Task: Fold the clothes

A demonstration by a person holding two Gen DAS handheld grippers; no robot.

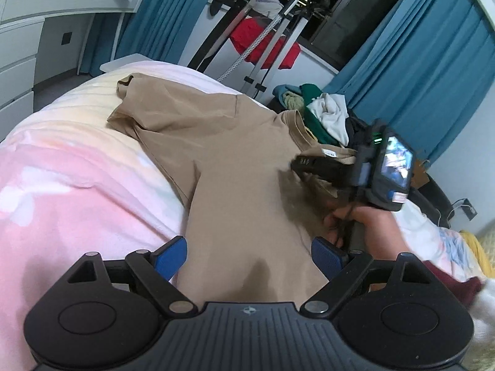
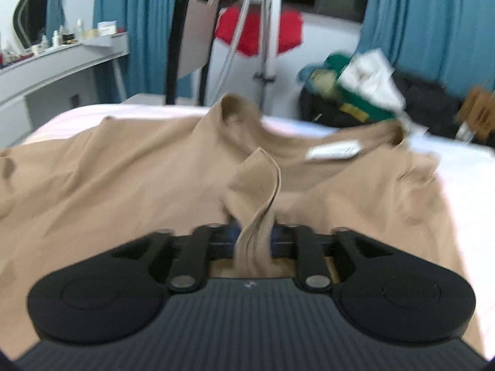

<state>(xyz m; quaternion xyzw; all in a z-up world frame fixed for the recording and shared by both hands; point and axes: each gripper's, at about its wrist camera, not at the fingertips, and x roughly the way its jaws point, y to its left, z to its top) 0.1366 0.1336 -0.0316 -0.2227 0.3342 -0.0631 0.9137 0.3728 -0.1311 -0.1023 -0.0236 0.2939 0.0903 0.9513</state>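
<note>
**Operator:** Working from the left: I'm seeing the pink bedspread [image 1: 62, 185] with the tan T-shirt [image 1: 216, 142] lying spread across it, neckline toward the heap of unfolded clothes [image 1: 321, 111] at the far side. My left gripper [image 1: 247, 253] is hovering just over the shirt's near edge with its jaws spread wide, nothing between them.

**Observer:** And the right one?

**Operator:** My right gripper [image 2: 252, 235] is sitting near the collar, and a twisted fold of the shirt [image 2: 256, 185] is running up between its jaws. The pads are close in on the cloth, but the picture is smeared, so I'm not able to say whether they're pinching it or only flanking it.

**Observer:** What's worrying you?

**Operator:** If the grip is slack, I'm expecting that fold to slide out the moment I'm pulling, and the shirt would slump back rumpled. If it's holding only that narrow twist, I'm likely dragging one layer and skewing the whole shirt. The other risk is the clothes heap: swinging the collar that way could be catching loose garments and pulling them onto the shirt.
</note>
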